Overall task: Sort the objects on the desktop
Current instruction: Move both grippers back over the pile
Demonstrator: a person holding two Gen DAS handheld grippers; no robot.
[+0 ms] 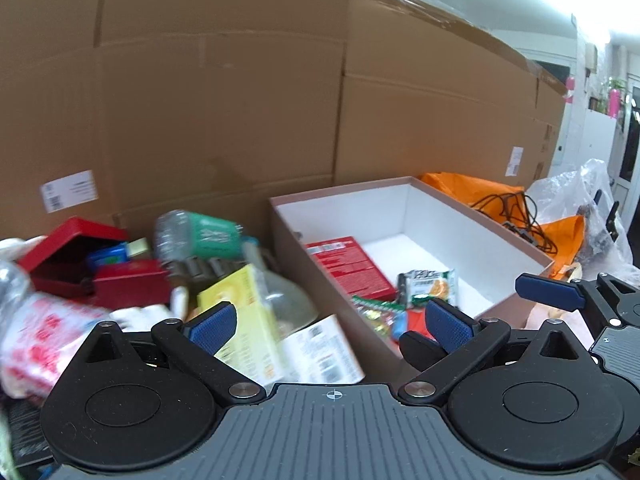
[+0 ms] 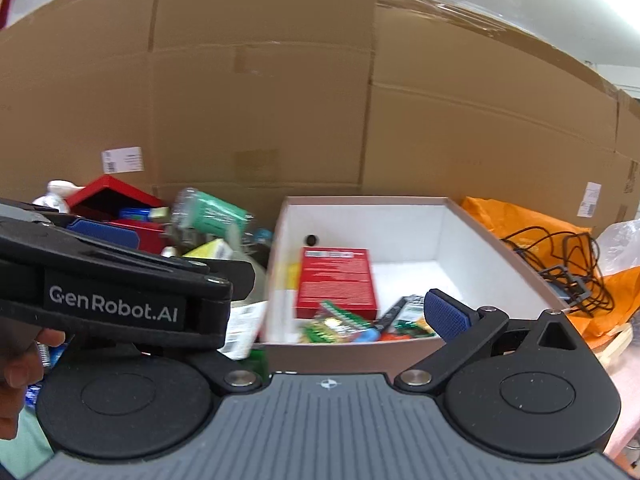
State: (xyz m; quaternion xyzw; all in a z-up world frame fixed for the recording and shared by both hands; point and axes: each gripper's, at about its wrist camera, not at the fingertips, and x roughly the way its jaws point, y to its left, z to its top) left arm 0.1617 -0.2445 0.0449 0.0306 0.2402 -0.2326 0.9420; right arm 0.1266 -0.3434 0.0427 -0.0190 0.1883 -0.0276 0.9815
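Note:
My left gripper (image 1: 330, 326) stands open, blue pads wide apart with nothing gripped. Beyond its left pad lies a pile: a yellow box (image 1: 240, 304), a glass bottle (image 1: 286, 304), a green-labelled plastic bottle (image 1: 200, 236) and an open red tin (image 1: 72, 256). To the right is an open white-lined box (image 1: 472, 236) holding a flat red box (image 1: 348, 268), a snack packet (image 1: 428, 284) and sweets. My right gripper (image 2: 328, 320) is open before the same white-lined box (image 2: 360, 224). Its left finger is hidden behind the left gripper's housing (image 2: 116, 304).
A tall cardboard wall (image 1: 220, 100) closes off the back. Right of the box lies an orange bag (image 2: 520, 220) with tangled black cables (image 2: 568, 264) and a clear plastic bag (image 1: 572, 196). A hand (image 2: 20, 364) shows at the lower left.

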